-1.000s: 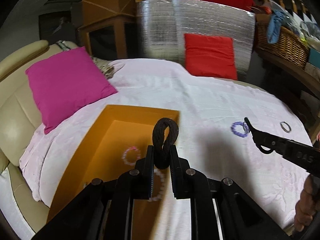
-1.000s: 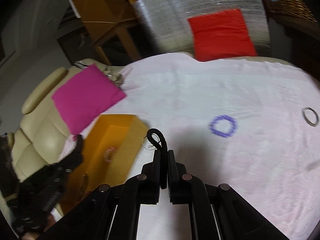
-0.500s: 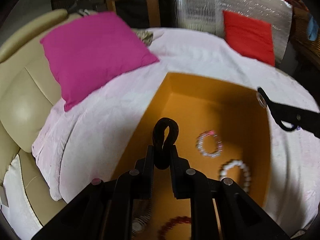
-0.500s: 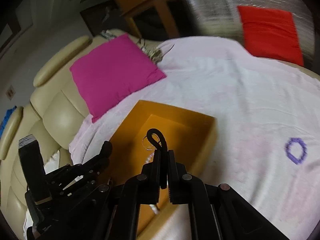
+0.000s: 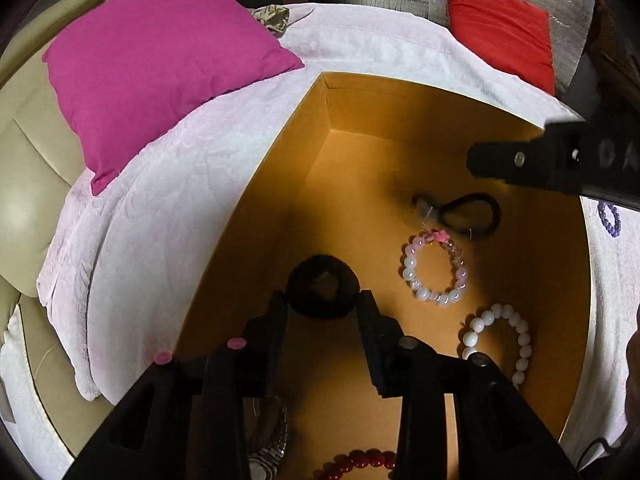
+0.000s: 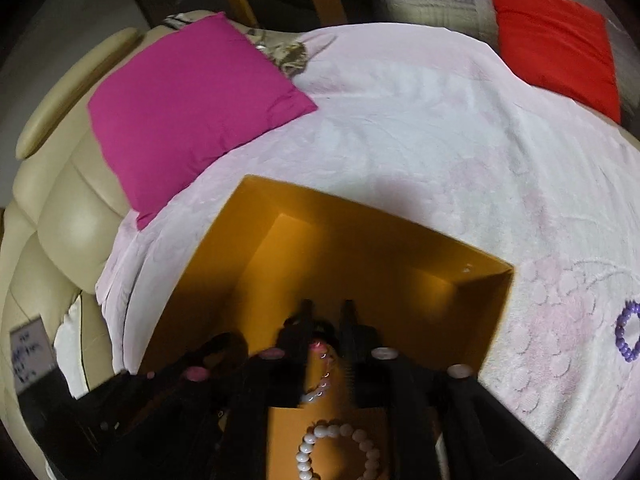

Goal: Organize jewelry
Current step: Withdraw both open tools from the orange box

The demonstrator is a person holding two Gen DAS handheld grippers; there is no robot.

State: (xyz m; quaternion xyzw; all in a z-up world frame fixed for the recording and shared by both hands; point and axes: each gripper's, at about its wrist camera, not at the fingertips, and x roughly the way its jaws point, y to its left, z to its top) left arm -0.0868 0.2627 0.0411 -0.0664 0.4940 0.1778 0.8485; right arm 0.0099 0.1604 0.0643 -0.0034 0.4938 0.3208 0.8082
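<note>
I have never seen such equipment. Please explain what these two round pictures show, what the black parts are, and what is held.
No robot is here: a person holds a grasping tool in each hand. Each carries a wide-angle camera looking along its two fingers, so the pictures are round. One picture is from the left tool, the other from the right tool. Both point into an orange box on a white cloth. In the box lie a pink bead bracelet, a white bead bracelet, a red bead bracelet and a thin black hair tie. A purple bracelet lies outside, on the cloth. Both tools' jaws are opening: a black scrunchie sits between the left fingers, apparently released; nothing is between the right ones.
</note>
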